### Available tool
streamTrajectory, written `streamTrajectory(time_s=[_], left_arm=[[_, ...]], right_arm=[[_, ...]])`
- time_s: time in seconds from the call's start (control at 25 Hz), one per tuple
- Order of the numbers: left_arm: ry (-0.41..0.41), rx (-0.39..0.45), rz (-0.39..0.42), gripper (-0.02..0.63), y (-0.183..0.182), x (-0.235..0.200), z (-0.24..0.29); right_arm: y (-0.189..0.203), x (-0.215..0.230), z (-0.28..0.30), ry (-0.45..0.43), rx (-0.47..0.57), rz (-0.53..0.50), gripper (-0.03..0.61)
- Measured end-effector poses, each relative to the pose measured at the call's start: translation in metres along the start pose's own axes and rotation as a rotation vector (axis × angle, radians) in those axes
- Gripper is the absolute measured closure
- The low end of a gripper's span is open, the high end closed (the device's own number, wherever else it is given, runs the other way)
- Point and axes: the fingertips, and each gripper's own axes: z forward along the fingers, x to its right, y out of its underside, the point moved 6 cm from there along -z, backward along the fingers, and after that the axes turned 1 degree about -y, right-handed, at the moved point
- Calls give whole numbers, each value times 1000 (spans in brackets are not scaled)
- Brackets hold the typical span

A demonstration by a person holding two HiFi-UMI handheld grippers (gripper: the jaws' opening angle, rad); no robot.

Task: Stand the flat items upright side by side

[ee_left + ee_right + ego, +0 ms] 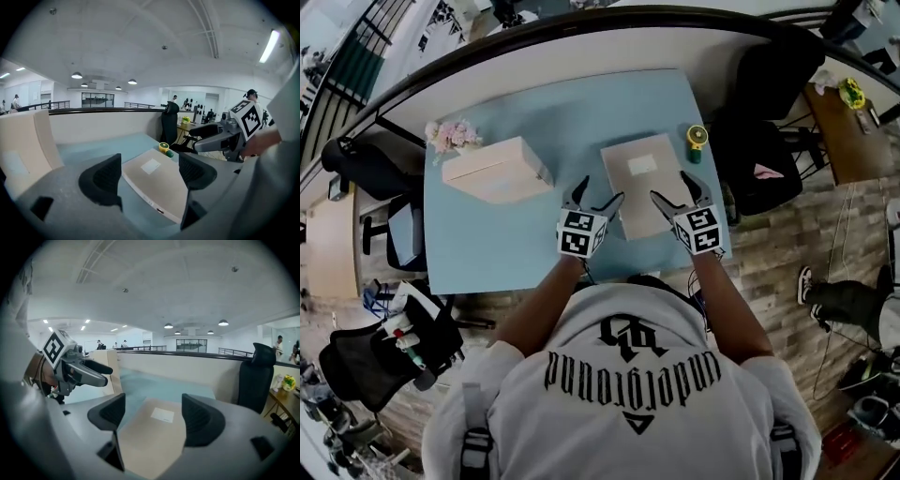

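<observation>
A flat beige box (643, 183) with a white label lies on the light blue table (487, 244); it also shows as the flat box (157, 183) and the flat box (152, 439) in the gripper views. A second, thicker beige box (497, 170) lies at the left, seen as a tall panel (23, 152) in the left gripper view. My left gripper (594, 198) is open at the flat box's near left corner. At the near right corner my right gripper (677, 194) is open too. Neither holds anything.
A yellow and green tape roll (697, 138) sits by the table's right edge. Pink flowers (453, 135) lie at the far left corner. Black chairs (764, 141) stand to the right, and a low wall with a dark rail (581, 23) runs behind the table.
</observation>
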Motion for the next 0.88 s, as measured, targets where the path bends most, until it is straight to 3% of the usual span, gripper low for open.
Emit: streamTrajectory(time_s=[0.36,0.64,0.88], left_arm=[[-152,-113,-132,219,28,23,52],[-117,-267,-344,213,88,15,89],[-110,-350,-501,209,127,4,116]], right_arm=[[51,77,32,-235,-171,-4,198],[99,109,76,-312,-338,145,196],[135,120,108,-374,-476,271,192]])
